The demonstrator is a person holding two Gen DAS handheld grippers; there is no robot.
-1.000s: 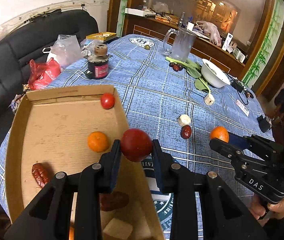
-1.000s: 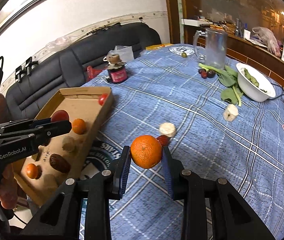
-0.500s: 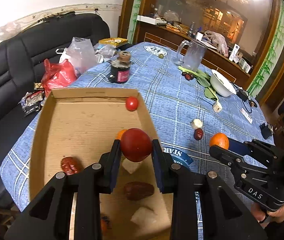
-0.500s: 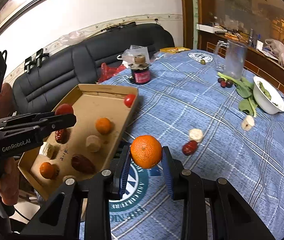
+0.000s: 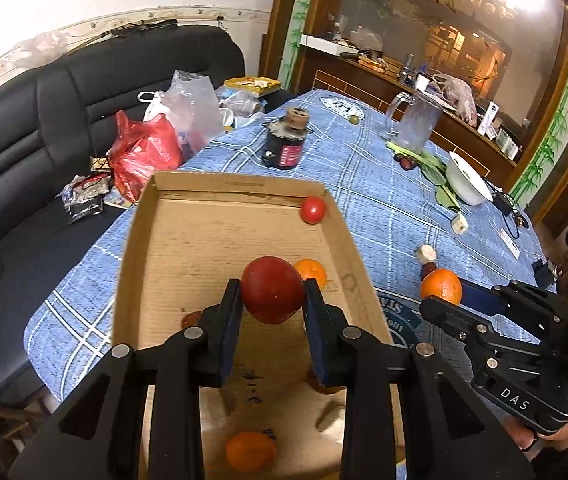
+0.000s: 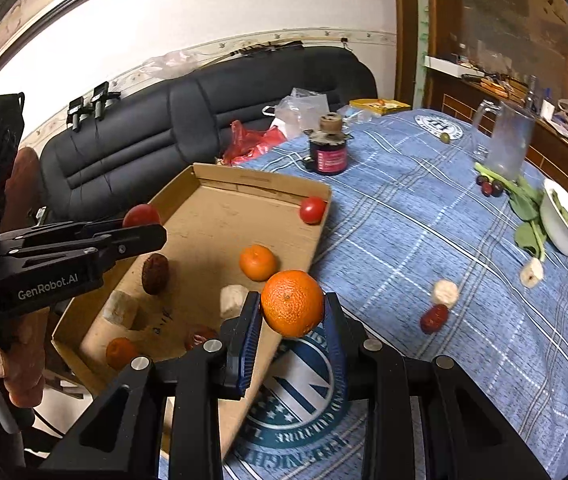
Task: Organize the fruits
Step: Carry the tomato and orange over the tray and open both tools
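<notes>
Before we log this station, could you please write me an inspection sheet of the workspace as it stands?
Surface: table under a blue checked cloth.
Job's things: cardboard tray holding a small tomato, an orange, a red date and pale chunks; two pale chunks and a date remain on the cloth.
Clutter: dark jar, glass mug, white bowl, greens.
Grippers: left gripper holds a red tomato over the tray; right gripper holds an orange.
Cables: black lead beside the bowl.
Surroundings: black sofa, plastic bags, wooden cabinet.
</notes>
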